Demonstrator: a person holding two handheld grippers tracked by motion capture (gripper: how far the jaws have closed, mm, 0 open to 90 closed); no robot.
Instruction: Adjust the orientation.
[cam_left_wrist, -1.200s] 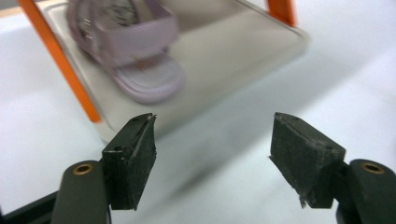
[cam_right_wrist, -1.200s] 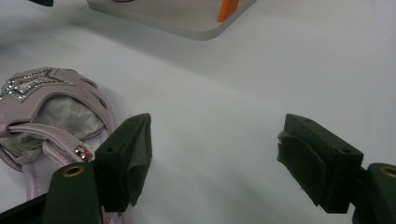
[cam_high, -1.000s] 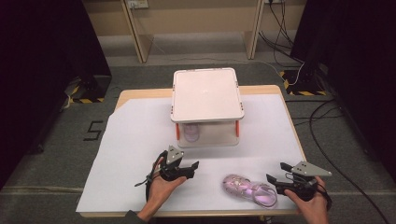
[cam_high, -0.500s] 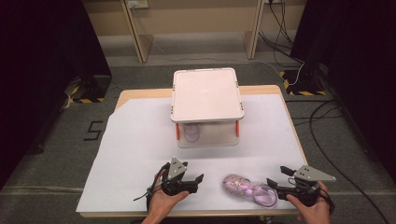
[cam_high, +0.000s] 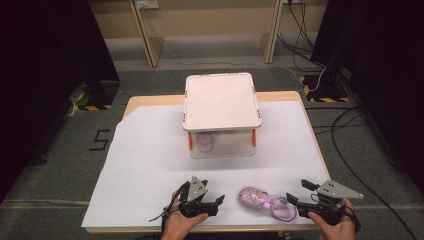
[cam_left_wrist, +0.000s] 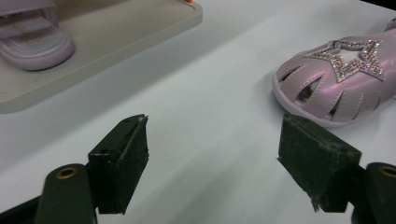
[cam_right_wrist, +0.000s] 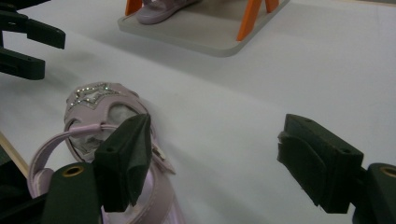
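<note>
From the high view, both grippers sit at the near edge of the tabletop (cam_high: 150, 150), which is covered in white paper. The left gripper (cam_high: 212, 204) is open with nothing in it, just beside the toe of a pink sandal (cam_high: 265, 204). The right gripper (cam_high: 295, 202) is at the sandal's heel end, jaws apart too. Farther back there's a little white rack (cam_high: 221, 100) with orange legs, and a second sandal (cam_high: 204, 141) tucked on its lower shelf.

Left gripper view: jaws wide, having just opened a bit more, only bare paper between them. The star-toed sandal (cam_left_wrist: 336, 79) lies ahead to the right.

Right gripper view: jaws spread, one pad right over the sandal's strap (cam_right_wrist: 60, 140), not clamping it.
</note>
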